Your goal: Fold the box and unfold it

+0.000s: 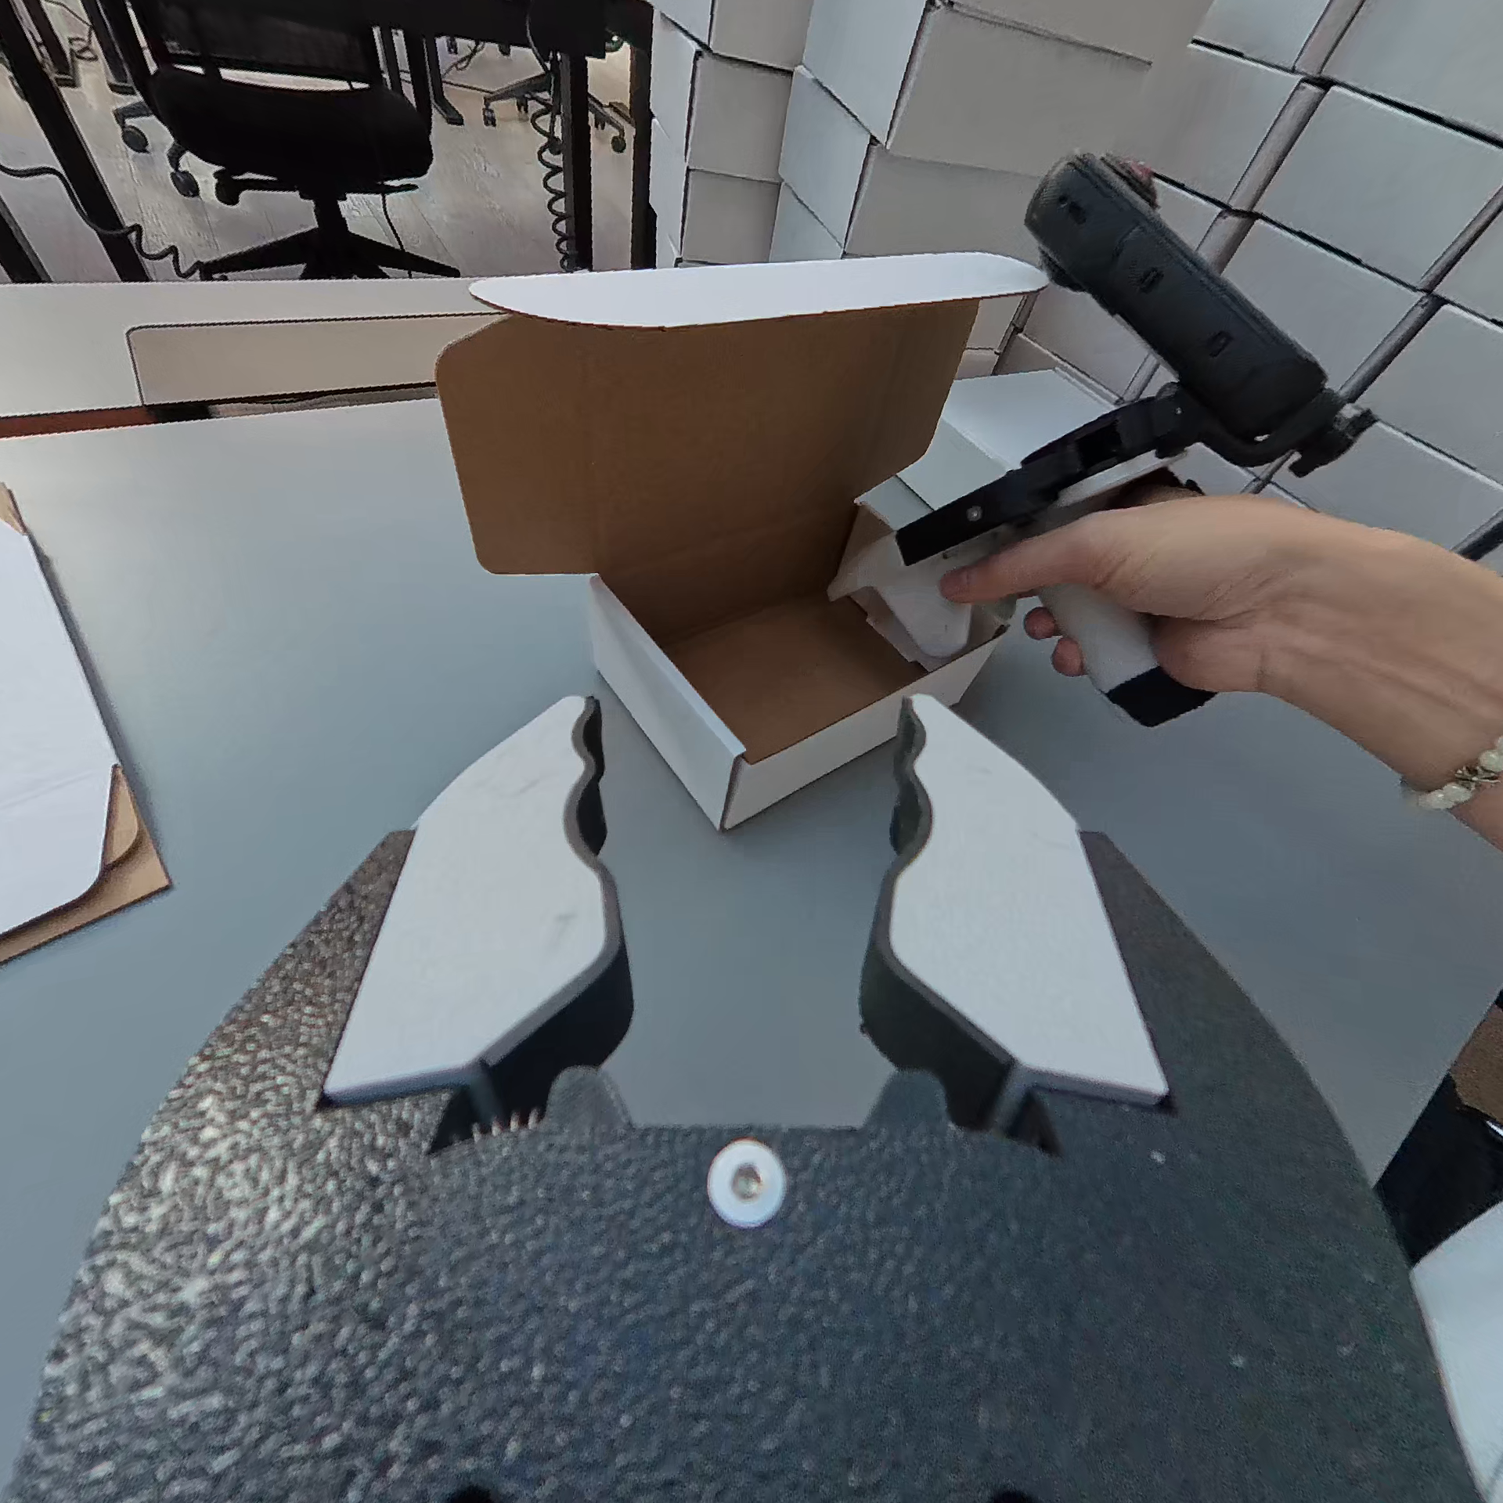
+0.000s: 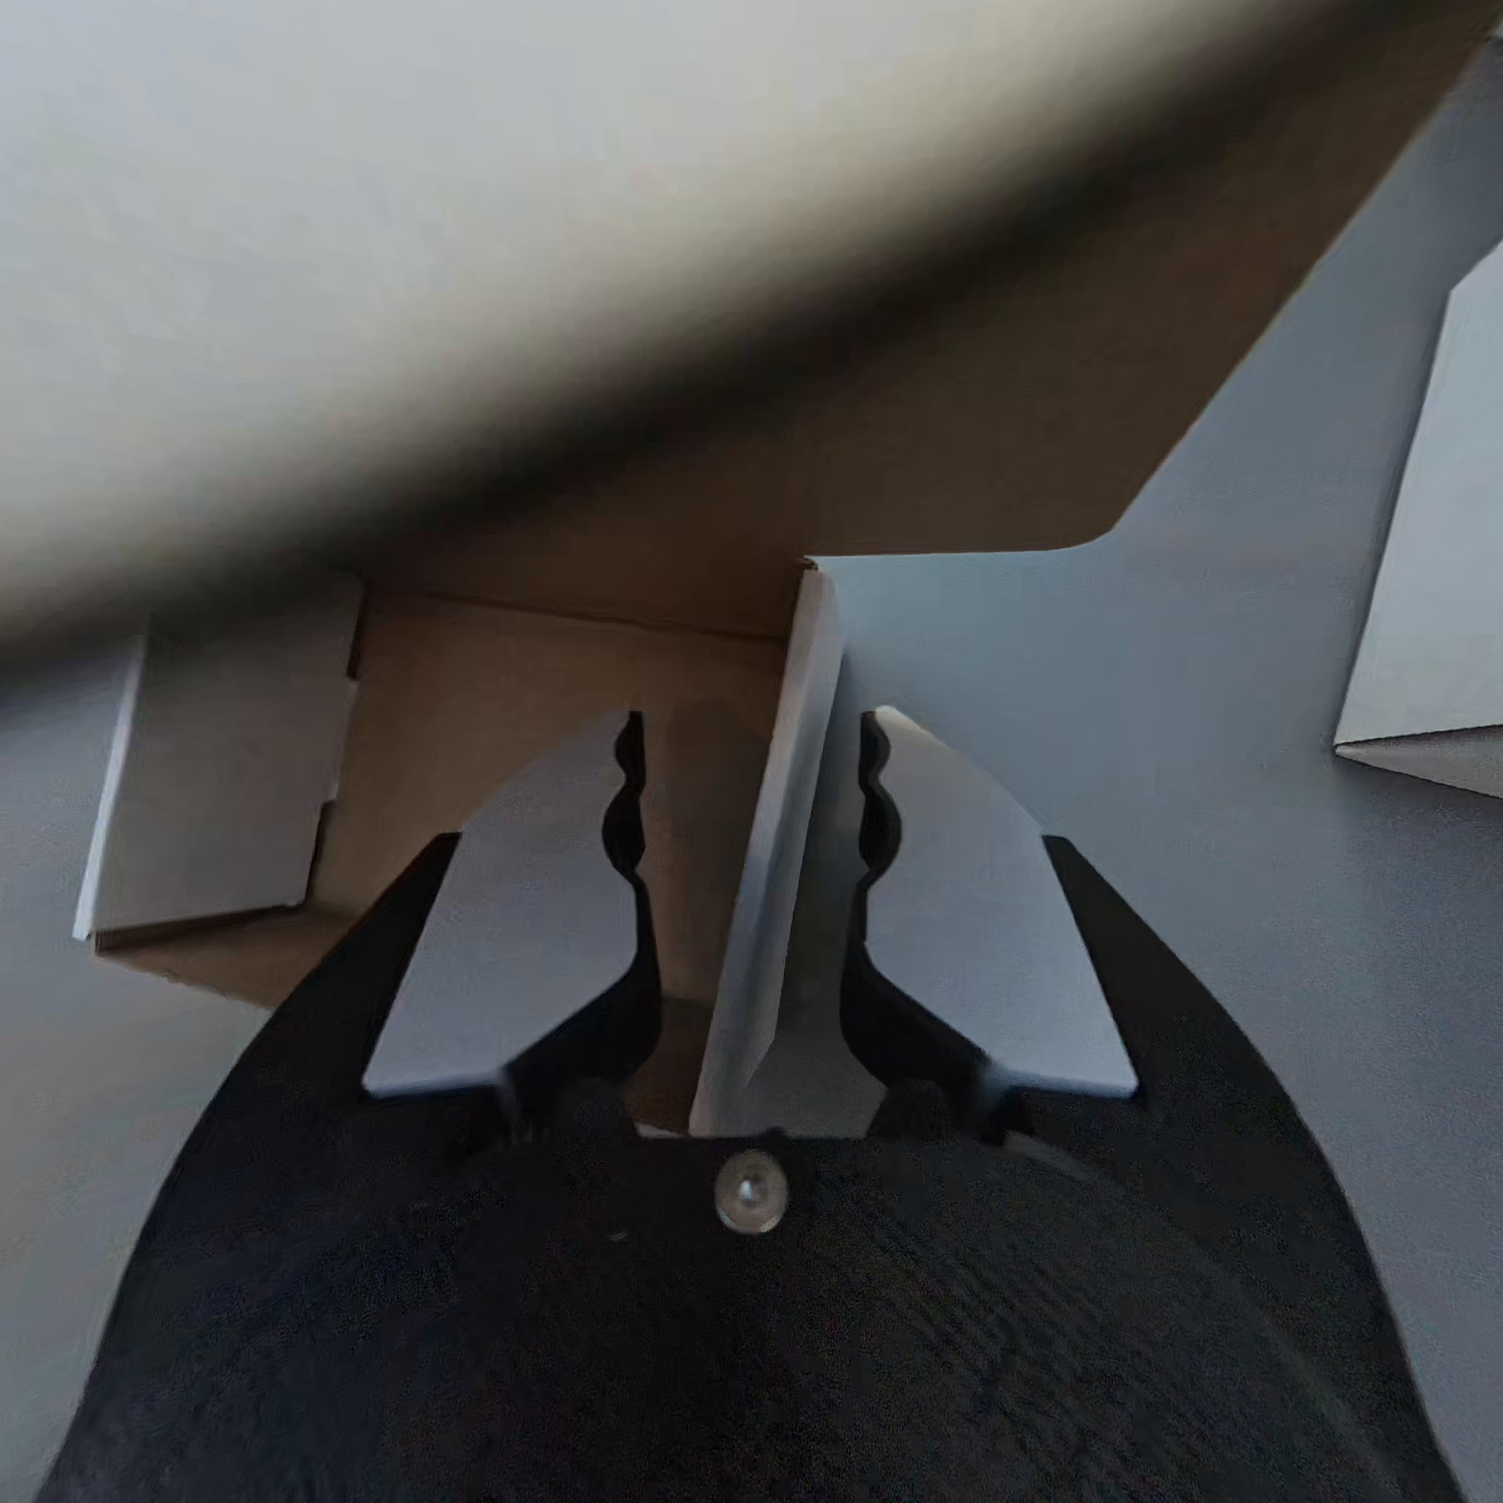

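Note:
A white cardboard box [image 1: 675, 724] with a brown inside stands on the grey table [image 1: 285, 610], its lid [image 1: 691, 455] raised upright at the back. My left gripper [image 1: 748, 716] is open and empty, just in front of the box's near corner. My right gripper [image 1: 919, 602], held by a hand [image 1: 1220, 594], reaches into the box's right end. In the right wrist view the right gripper [image 2: 752, 724] is open and straddles the box's white side wall [image 2: 781, 854], one finger inside, one outside. A blurred flap [image 2: 488, 244] covers the top of that view.
A flat cardboard blank [image 1: 49, 732] lies at the table's left edge. Stacked white boxes [image 1: 935, 98] form a wall at the back right. A black office chair [image 1: 285, 122] stands beyond the table. Another white box [image 2: 1431, 569] sits to the right.

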